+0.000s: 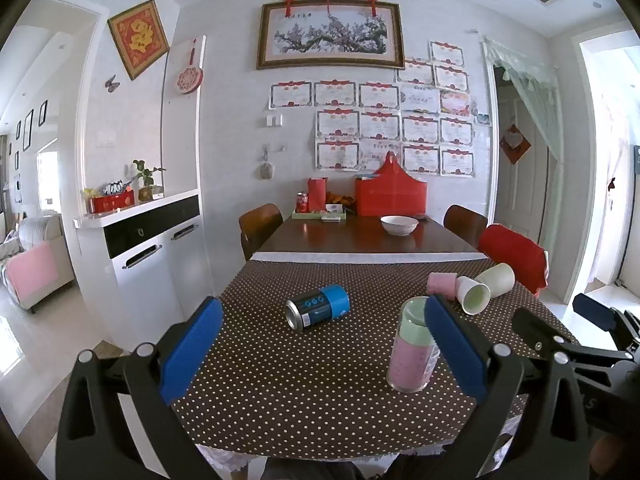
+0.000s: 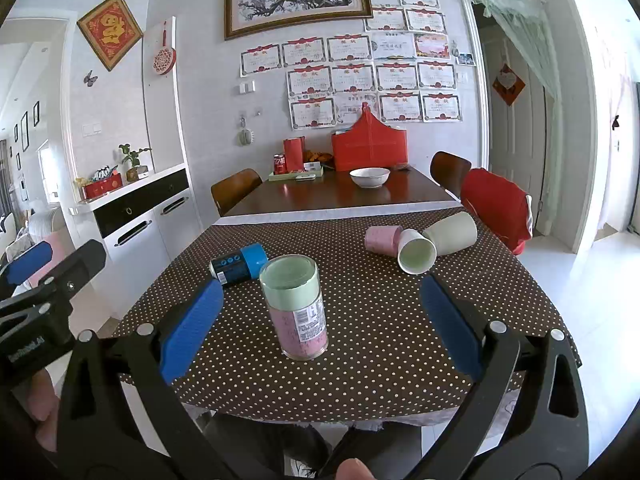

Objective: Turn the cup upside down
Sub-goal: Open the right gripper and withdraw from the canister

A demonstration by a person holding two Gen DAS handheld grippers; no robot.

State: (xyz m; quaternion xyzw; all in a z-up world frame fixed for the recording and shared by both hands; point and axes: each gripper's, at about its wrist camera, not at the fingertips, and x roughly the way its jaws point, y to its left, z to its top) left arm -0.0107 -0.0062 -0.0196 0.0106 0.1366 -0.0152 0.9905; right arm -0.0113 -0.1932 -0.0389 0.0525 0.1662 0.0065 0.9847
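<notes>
A glass cup with a green and pink lining and a label stands upright on the dotted tablecloth. It shows in the left wrist view too, partly behind my right-hand finger. My right gripper is open, and the cup stands between its blue pads, just ahead of them. My left gripper is open and empty, left of the cup, above the near table edge.
A blue and black can lies on its side behind the cup. A pink cup, a white cup and a pale green cup lie on their sides at the right. A white bowl sits farther back.
</notes>
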